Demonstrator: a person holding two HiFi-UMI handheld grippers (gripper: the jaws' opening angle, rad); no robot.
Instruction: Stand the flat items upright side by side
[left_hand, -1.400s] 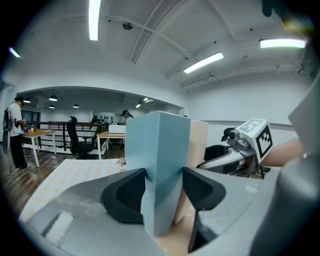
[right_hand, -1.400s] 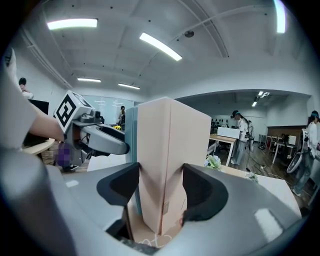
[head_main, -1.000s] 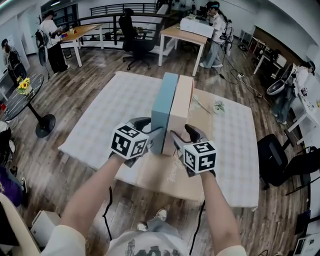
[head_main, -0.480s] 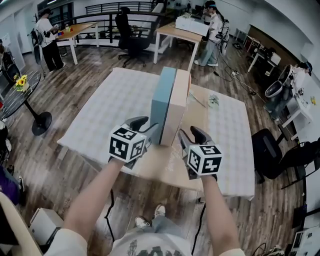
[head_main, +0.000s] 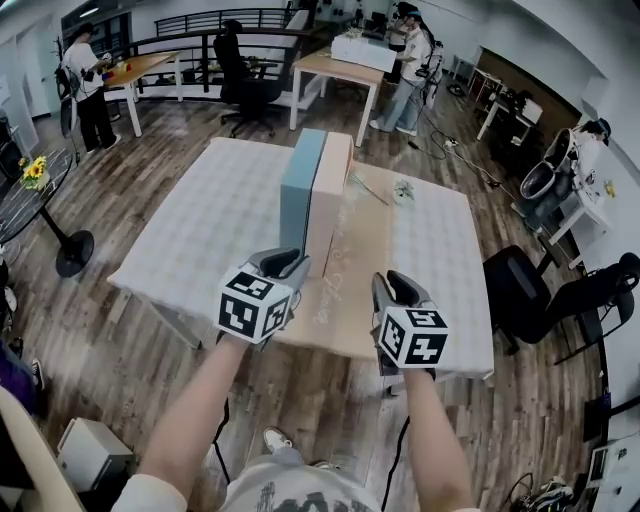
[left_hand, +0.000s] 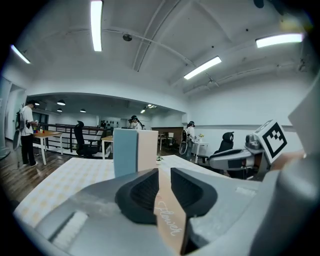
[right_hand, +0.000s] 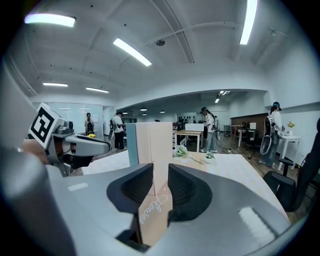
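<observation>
Two flat boxes stand upright side by side on the brown paper runner (head_main: 345, 290): a blue box (head_main: 298, 190) on the left, a pale pink box (head_main: 328, 195) touching it on the right. Both show ahead in the left gripper view, blue box (left_hand: 125, 152) and pink box (left_hand: 147, 150), and in the right gripper view, pink box (right_hand: 155, 142). My left gripper (head_main: 285, 262) and right gripper (head_main: 395, 288) hover near the table's front edge, apart from the boxes. Their jaws have just been closing to a narrow gap, with nothing between them.
The table wears a pale checkered cloth (head_main: 200, 230). A small flower sprig (head_main: 400, 188) lies on it beyond the boxes. A black office chair (head_main: 525, 290) stands to the right, a round table with sunflowers (head_main: 35, 170) to the left. Desks and people fill the back.
Both grippers have drawn back from the boxes' sides toward the near edge, and their jaws have narrowed. The two boxes stay standing together.
</observation>
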